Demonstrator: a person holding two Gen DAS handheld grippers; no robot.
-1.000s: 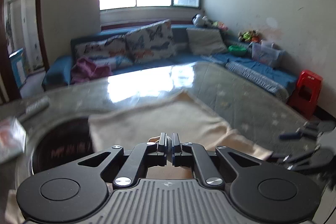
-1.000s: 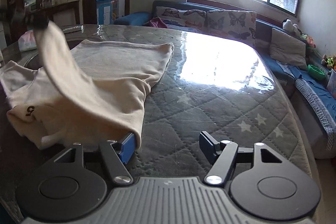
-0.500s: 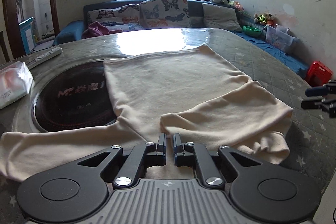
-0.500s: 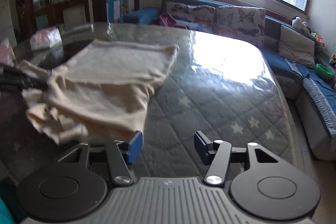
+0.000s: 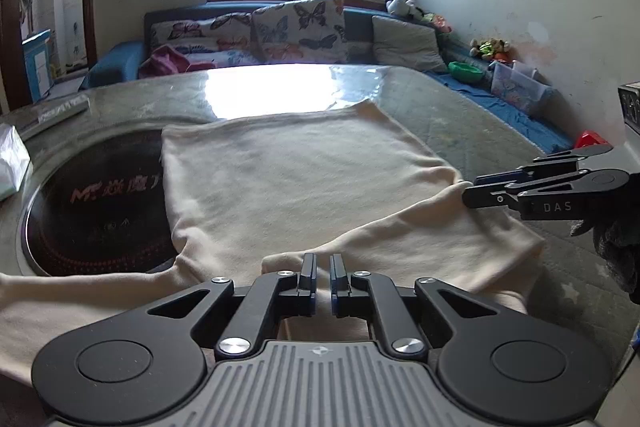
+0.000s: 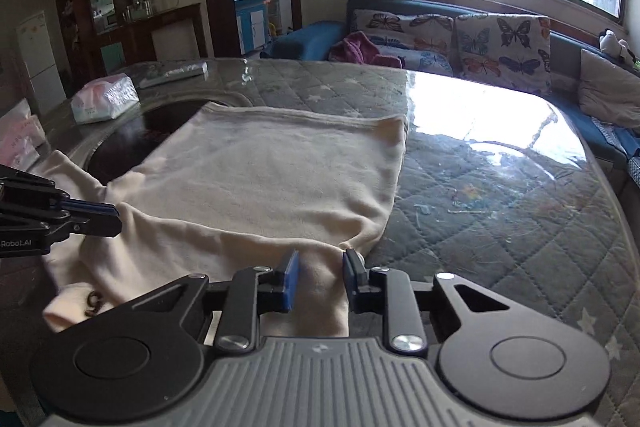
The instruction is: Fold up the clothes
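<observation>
On the quilted grey glass-topped surface (image 6: pixel 500 227) the cream long-sleeved cotton top (image 5: pixel 296 187) lies flat, its near sleeve folded over; the left hand-held gripper (image 5: pixel 323 277), narrowed to a slit, and the half-open right hand-held gripper (image 6: pixel 319 277) should pinch that fold's edge evenly.

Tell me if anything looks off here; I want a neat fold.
The cream shirt lies partly over the dark round cooktop set into the table, and its folded-over sleeve is bunched, not flat. Nothing looks spilled or damaged.
</observation>
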